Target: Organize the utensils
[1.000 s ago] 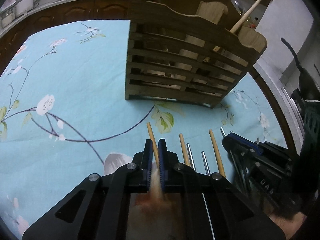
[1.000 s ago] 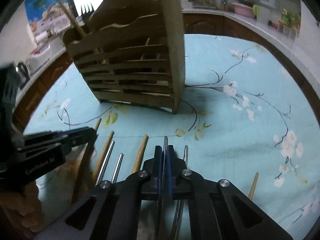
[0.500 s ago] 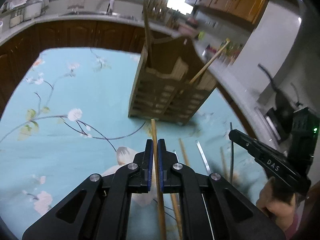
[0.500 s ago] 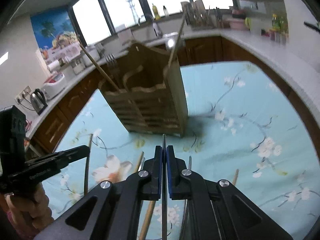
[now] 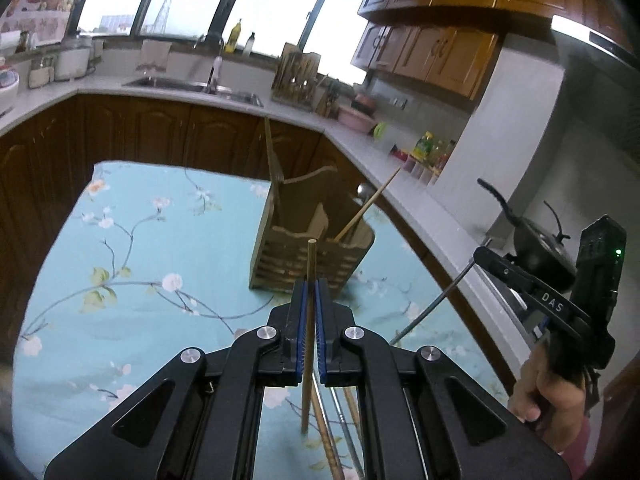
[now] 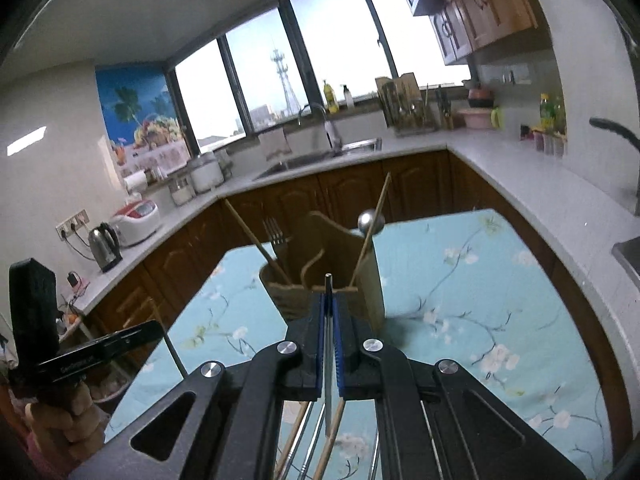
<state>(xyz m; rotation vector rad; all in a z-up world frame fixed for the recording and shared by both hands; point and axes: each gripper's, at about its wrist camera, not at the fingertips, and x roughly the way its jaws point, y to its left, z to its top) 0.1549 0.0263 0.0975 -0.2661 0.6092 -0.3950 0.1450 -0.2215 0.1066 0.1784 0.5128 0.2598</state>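
My left gripper (image 5: 308,294) is shut on a wooden chopstick (image 5: 310,264) and holds it lifted above the table. My right gripper (image 6: 328,306) is shut on a metal chopstick (image 6: 328,284), also lifted. The right gripper (image 5: 486,256) shows at the right of the left wrist view, and the left gripper (image 6: 154,326) shows at the lower left of the right wrist view. A slatted wooden utensil holder (image 5: 308,252) stands on the table ahead of both; it also shows in the right wrist view (image 6: 360,276) with a fork (image 6: 276,234), a spoon (image 6: 370,220) and chopsticks in it.
The table has a light blue flowered cloth (image 5: 140,280). Several wooden and metal chopsticks (image 6: 312,444) lie on it below the grippers. Dark wood cabinets and a white counter (image 5: 420,192) surround the table. A sink (image 6: 316,160) and a kettle (image 6: 105,246) stand on the counter.
Both grippers have risen well above the table, each with its chopstick lifted off the cloth. The utensil holder now looks smaller and farther away.
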